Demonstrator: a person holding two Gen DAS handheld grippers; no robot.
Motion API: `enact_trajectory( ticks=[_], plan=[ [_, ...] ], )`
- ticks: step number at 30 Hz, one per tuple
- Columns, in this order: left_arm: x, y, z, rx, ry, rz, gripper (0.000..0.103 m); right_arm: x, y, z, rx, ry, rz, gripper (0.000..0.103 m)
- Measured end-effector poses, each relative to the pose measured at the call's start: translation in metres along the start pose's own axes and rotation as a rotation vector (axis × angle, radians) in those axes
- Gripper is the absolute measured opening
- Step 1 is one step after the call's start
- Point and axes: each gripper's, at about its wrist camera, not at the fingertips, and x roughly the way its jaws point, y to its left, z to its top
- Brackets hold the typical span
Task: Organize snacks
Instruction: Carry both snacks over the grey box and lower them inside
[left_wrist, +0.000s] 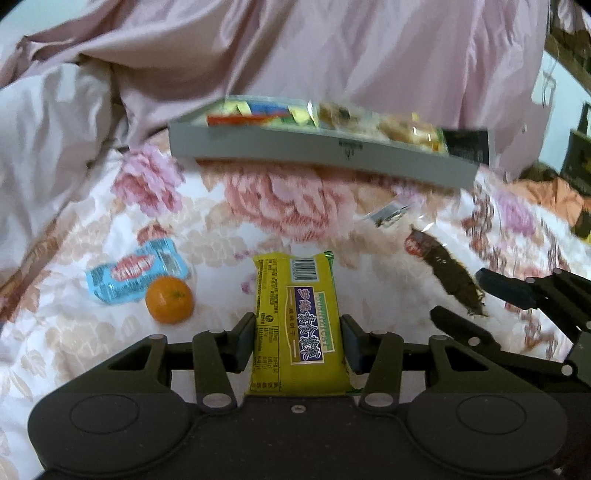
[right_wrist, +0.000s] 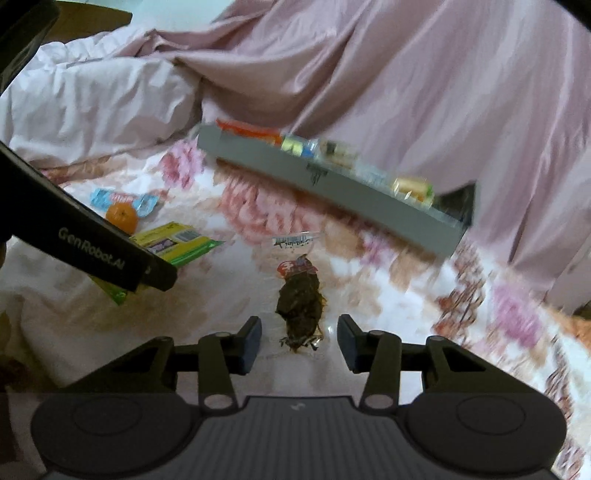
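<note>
The left gripper (left_wrist: 299, 341) has its jaws closed on a yellow rectangular biscuit packet (left_wrist: 295, 317). The right gripper (right_wrist: 299, 341) jaws stand apart around a clear-wrapped dark brown snack (right_wrist: 300, 306), not touching it.

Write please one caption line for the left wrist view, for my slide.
Left gripper grips a yellow cracker packet above the floral bedspread, facing the grey snack tray.
</note>
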Motion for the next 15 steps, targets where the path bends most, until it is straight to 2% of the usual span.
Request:
enact_trajectory(
  ticks=[6, 10, 15],
  plan=[
    [-0.013, -0.001, 0.033, -0.017, -0.108, 0.012, 0.05, -0.009, -0.016, 0.024, 0.023, -0.114, -0.031, 0.05],
    [-0.017, 0.002, 0.063, -0.019, -0.193, 0.009, 0.05, 0.0, -0.03, 0.046, 0.032, -0.169, -0.04, 0.05],
    [-0.001, 0.013, 0.107, -0.031, -0.215, 0.038, 0.05, 0.026, -0.046, 0.077, 0.044, -0.201, -0.027, 0.05]
  ],
)
